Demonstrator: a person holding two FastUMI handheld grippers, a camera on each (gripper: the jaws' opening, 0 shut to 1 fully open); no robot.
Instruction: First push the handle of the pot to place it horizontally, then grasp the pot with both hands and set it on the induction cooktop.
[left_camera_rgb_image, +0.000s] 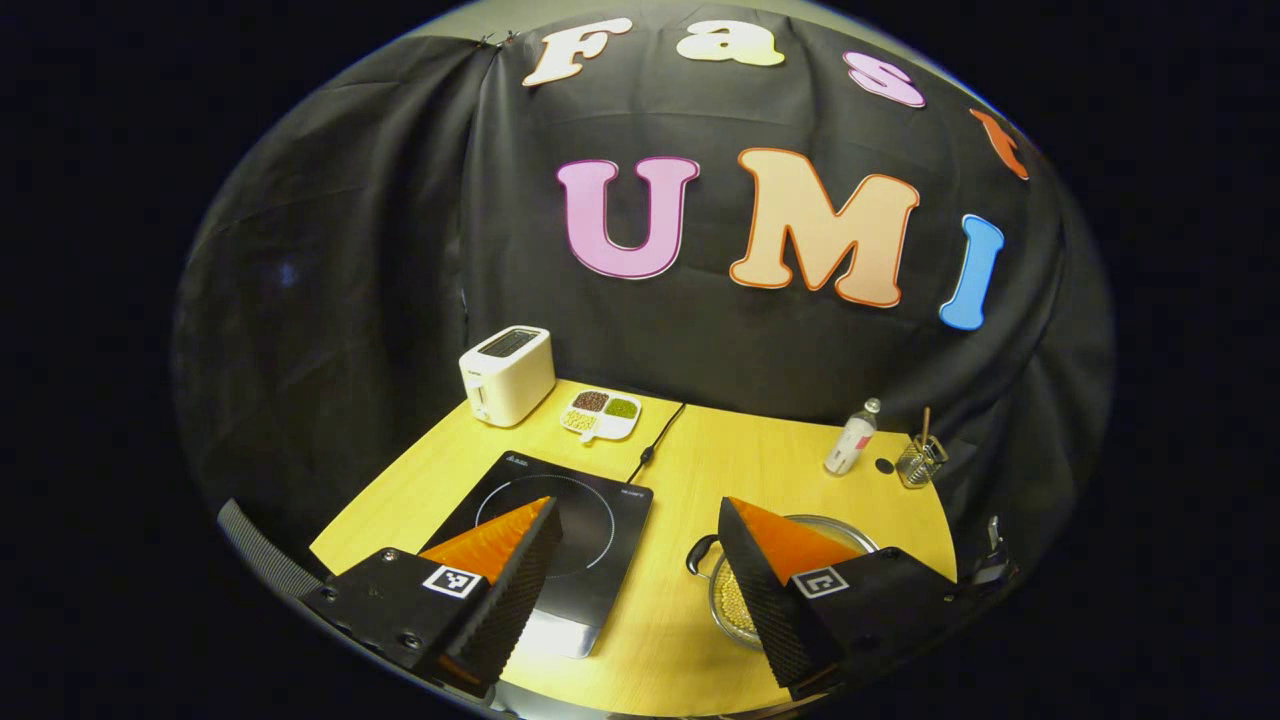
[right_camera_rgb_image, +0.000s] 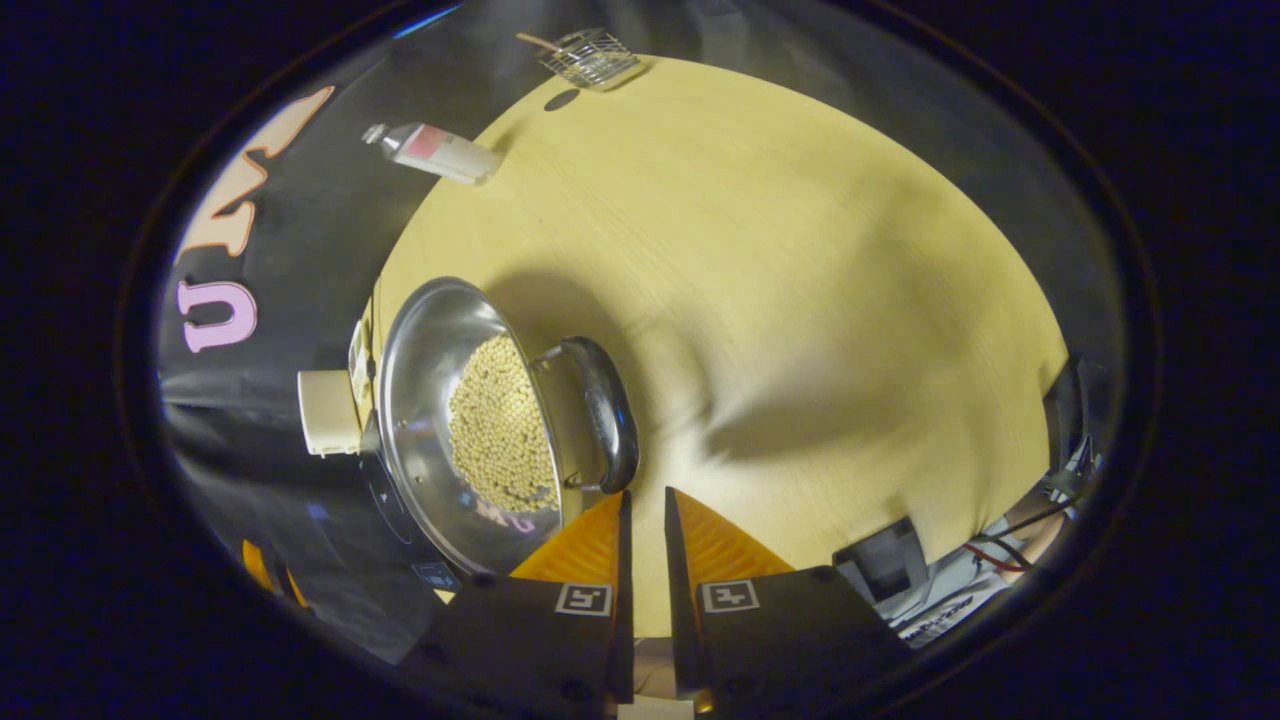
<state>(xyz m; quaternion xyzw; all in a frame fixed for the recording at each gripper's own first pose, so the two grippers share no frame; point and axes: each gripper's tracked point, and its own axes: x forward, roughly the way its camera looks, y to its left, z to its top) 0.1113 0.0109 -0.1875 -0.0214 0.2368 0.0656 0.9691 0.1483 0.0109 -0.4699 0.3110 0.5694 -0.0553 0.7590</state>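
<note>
Orange-faced fingers of the left hand-held gripper (left_camera_rgb_image: 635, 560) stand wide apart above the yellow counter (left_camera_rgb_image: 690, 470), holding nothing and touching nothing. Between and beyond them, in the left gripper view, lie the black cooktop (left_camera_rgb_image: 600, 535) at left and the steel pot (left_camera_rgb_image: 745, 590) at right, the pot sitting on the counter just beside the cooktop and partly hidden behind the right-hand finger. One black handle (left_camera_rgb_image: 700, 553) of the pot curls out on the side facing the cooktop.

The right hand-held gripper (right_camera_rgb_image: 643, 525) shows its fingers drawn to a narrow slit, with nothing between them; their tips sit close to the pot's (right_camera_rgb_image: 470, 420) near handle (right_camera_rgb_image: 605, 410), though contact cannot be made out. That dark loop handle stands along the pot's rim. Pale beans (right_camera_rgb_image: 500, 425) cover the pot's bottom.

At the back of the counter stand a white toaster (left_camera_rgb_image: 507, 375), a divided dish (left_camera_rgb_image: 600, 413) of grains, a small bottle (left_camera_rgb_image: 852, 438) and a wire holder (left_camera_rgb_image: 918, 462) with a stick in it. A black cord (left_camera_rgb_image: 655, 440) runs from the cooktop toward the wall. The right gripper view is tilted and blurred at its edges, where cables and dark gear (right_camera_rgb_image: 885, 565) at lower right are hard to identify.
</note>
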